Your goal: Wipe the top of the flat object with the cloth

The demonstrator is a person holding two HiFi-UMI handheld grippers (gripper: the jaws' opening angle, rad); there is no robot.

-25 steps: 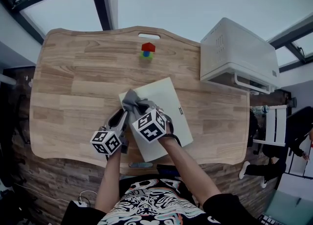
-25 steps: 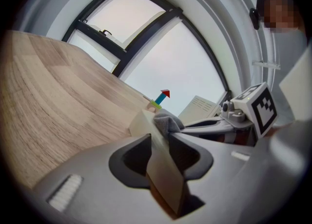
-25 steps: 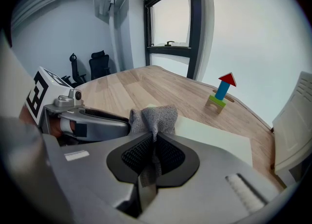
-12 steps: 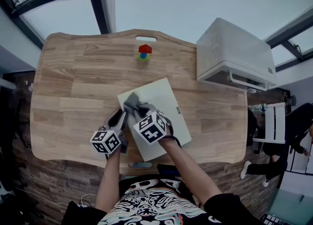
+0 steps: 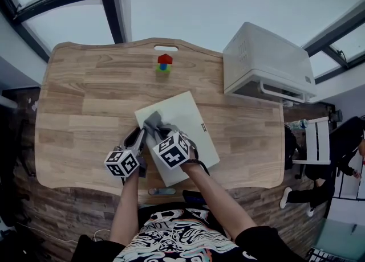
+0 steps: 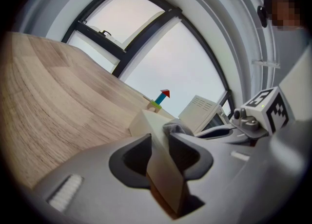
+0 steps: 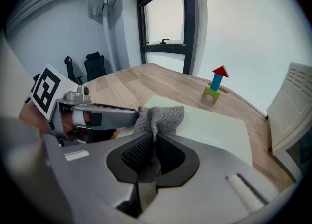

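Observation:
A pale cream flat board (image 5: 191, 119) lies on the wooden table (image 5: 80, 101). My left gripper (image 5: 137, 137) clamps the board's near left edge. In the left gripper view the board (image 6: 145, 122) runs between the jaws of the left gripper (image 6: 160, 142), and both pads press on it. My right gripper (image 5: 160, 132) is shut on a grey knitted cloth (image 5: 153, 122). The cloth bunches out past the jaws and rests on the board's near left part. In the right gripper view the cloth (image 7: 161, 115) sits pinched in the right gripper (image 7: 153, 145) over the board (image 7: 217, 125), with the left gripper (image 7: 97, 116) close beside it.
A small toy of stacked coloured blocks with a red top (image 5: 164, 62) stands at the table's far edge. A white boxy appliance (image 5: 268, 61) sits on the far right corner. Something small and bluish (image 5: 162, 191) lies at the near edge. A chair (image 5: 313, 144) stands off to the right.
The head view has drifted a little. The grippers, cloth and board keep about the same places relative to one another.

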